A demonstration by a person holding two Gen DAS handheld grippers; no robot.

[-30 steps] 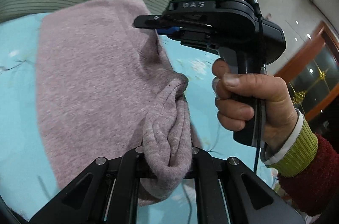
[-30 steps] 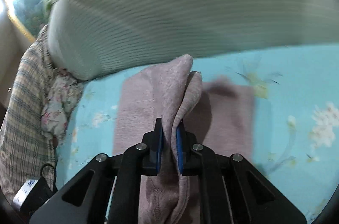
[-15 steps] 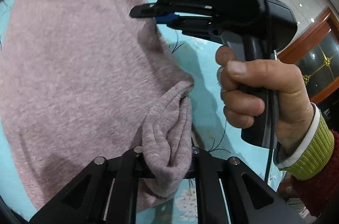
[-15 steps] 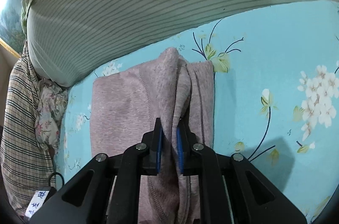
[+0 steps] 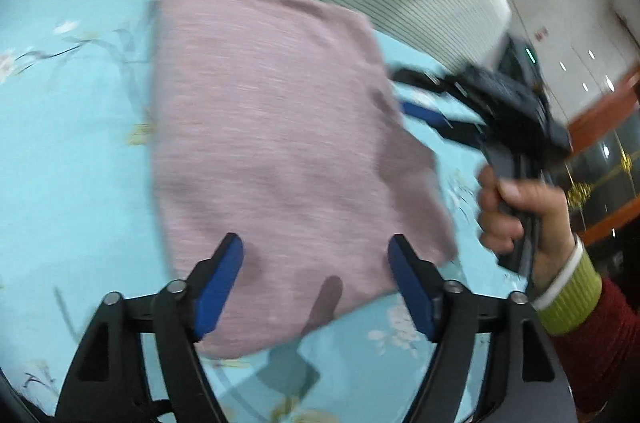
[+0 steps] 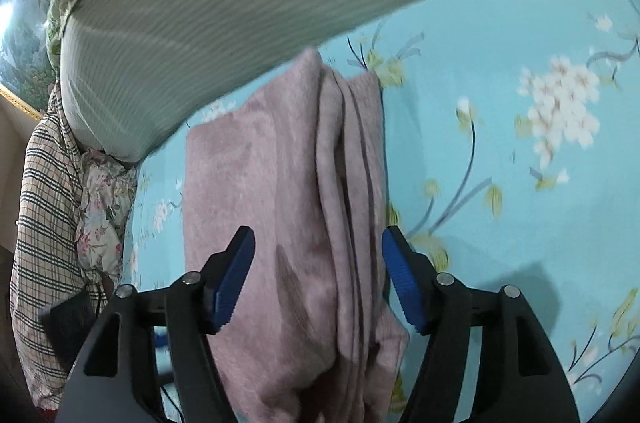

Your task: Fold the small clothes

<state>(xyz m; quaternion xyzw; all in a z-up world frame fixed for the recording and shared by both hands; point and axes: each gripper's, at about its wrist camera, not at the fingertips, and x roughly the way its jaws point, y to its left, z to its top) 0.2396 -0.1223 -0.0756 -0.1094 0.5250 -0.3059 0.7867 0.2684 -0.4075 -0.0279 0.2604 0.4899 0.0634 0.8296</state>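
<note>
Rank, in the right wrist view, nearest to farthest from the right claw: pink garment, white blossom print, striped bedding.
1. Pink garment, lying between the open right claw.
2. White blossom print, on the sheet to the right.
3. Striped bedding, across the top.

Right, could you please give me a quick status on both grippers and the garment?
Left gripper and right gripper open, jaws just released. Folded pink knit garment lies on the floral sheet, nothing gripped. Nothing in the way.
</note>
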